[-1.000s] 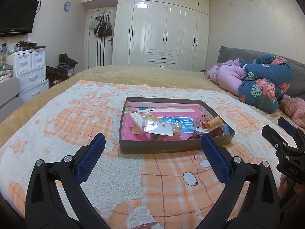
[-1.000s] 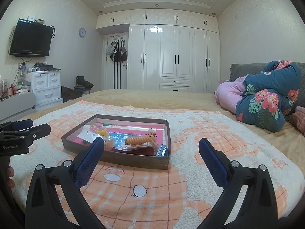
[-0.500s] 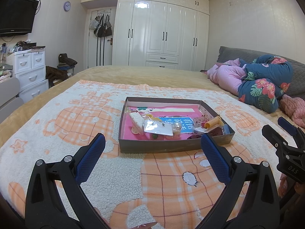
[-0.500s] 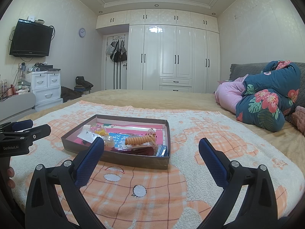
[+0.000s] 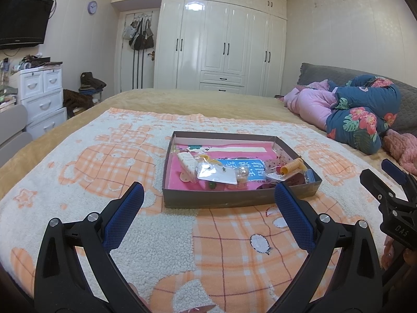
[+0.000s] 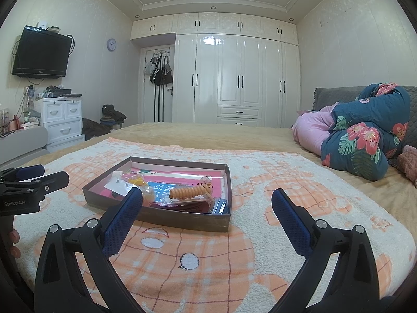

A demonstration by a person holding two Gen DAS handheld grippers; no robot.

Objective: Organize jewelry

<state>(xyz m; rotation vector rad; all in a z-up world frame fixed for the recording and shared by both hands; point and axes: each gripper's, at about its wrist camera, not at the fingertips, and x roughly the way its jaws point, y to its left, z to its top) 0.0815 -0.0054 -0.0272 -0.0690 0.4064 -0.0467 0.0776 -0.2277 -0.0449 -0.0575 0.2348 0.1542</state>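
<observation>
At our eleven o'clock a shallow box (image 6: 182,220) of packets sits on the blanket (image 6: 260,247), an orange coil hair tie (image 6: 187,191) inside; our right gripper (image 6: 207,195) gapes empty.

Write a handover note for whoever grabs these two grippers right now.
Left gripper: jaws wide open, empty, held low over the orange-and-white plaid fleece blanket, short of the box.
Right gripper: jaws wide open, empty, beside it.
Shallow brown cardboard box with a pink lining sits on the blanket; inside are a clear packet on a white card, an orange spiral hair tie and other small bagged pieces in a jumble.
Done: nothing visibly sorted.
Left: all the organizing.
</observation>
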